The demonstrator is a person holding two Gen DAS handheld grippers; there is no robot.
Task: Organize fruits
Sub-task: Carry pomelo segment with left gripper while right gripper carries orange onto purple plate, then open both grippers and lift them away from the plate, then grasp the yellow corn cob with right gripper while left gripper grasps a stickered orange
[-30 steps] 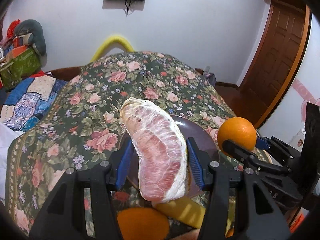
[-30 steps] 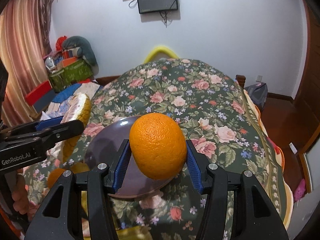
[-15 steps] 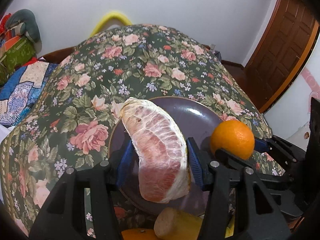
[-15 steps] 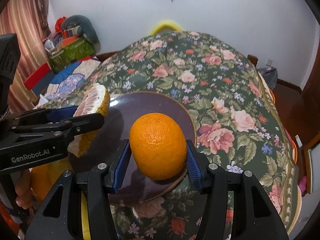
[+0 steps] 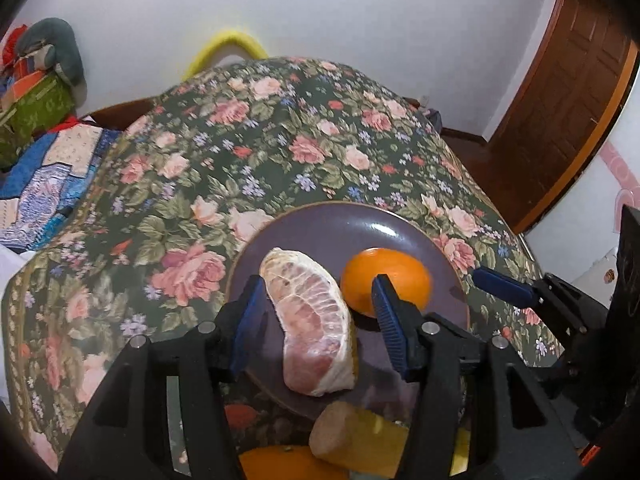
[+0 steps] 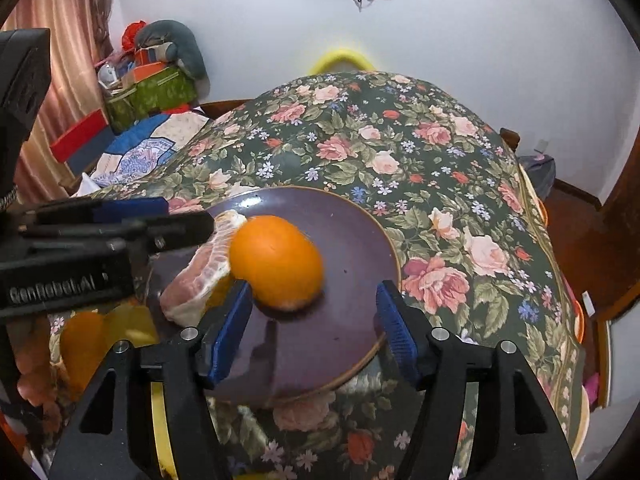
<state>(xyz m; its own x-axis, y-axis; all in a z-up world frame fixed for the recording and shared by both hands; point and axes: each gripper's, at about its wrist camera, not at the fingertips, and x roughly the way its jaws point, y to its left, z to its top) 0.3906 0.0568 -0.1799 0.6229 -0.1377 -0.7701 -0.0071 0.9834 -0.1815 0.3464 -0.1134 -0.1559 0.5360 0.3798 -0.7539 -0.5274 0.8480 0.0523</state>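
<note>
You had the peeled pomelo wedge [image 5: 310, 328] lying at centre frame, the orange [image 5: 386, 280] touching its right side.

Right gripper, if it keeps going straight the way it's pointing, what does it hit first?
Probably the orange lying on the purple plate, just ahead of the open right gripper and slightly left of centre. Depth is unclear; it might slip past onto the plate.

A table covered by a dark floral tablecloth [image 6: 440, 152] is seen, on which a purple plate [image 6: 352, 232] is set near the front edge.
</note>
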